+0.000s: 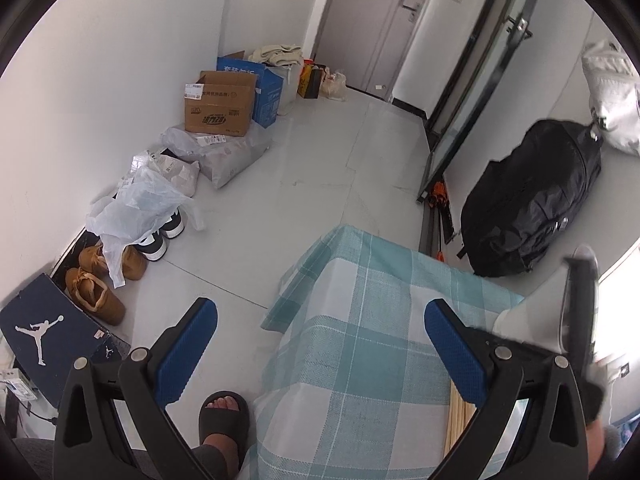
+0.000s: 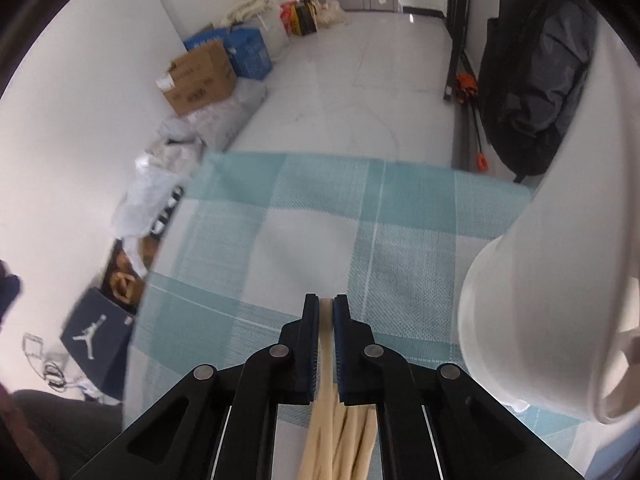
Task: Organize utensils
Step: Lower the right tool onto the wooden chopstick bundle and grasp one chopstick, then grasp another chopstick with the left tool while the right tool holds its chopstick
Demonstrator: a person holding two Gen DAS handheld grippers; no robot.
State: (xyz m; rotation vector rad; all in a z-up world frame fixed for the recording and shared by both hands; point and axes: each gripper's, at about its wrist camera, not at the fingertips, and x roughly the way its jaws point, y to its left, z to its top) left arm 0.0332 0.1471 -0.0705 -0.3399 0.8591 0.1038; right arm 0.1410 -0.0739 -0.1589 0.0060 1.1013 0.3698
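1. my right gripper (image 2: 327, 306) is pinched on one pale wooden chopstick (image 2: 326, 344); the jaws stand nearly together with the stick running up between the blue pads.
2. the rest of the chopsticks (image 2: 352, 436) lie bunched on the checked cloth of the desk (image 2: 280, 216), right under that gripper and touching the one i hold.
3. my left gripper (image 1: 320, 328) is spread wide with nothing between its pads, hovering over the near edge of the desk; the bundle of sticks shows just under its right finger.
4. a white container (image 2: 532, 320) lies tilted on its side just right of the sticks, mouth towards me; i judge it is where they go.
5. risks, as i judge them: the grip is narrow and near the stick's end, so it could pivot or slip out on lifting; neighbouring sticks could drag along and roll off the desk; the tilted container could shift if the stick pushes its rim.
6. pose: both grippers point steeply downward at the desk, the right steeper, the left beside it and idle. a sandalled foot (image 1: 224, 412) stands on the floor below.
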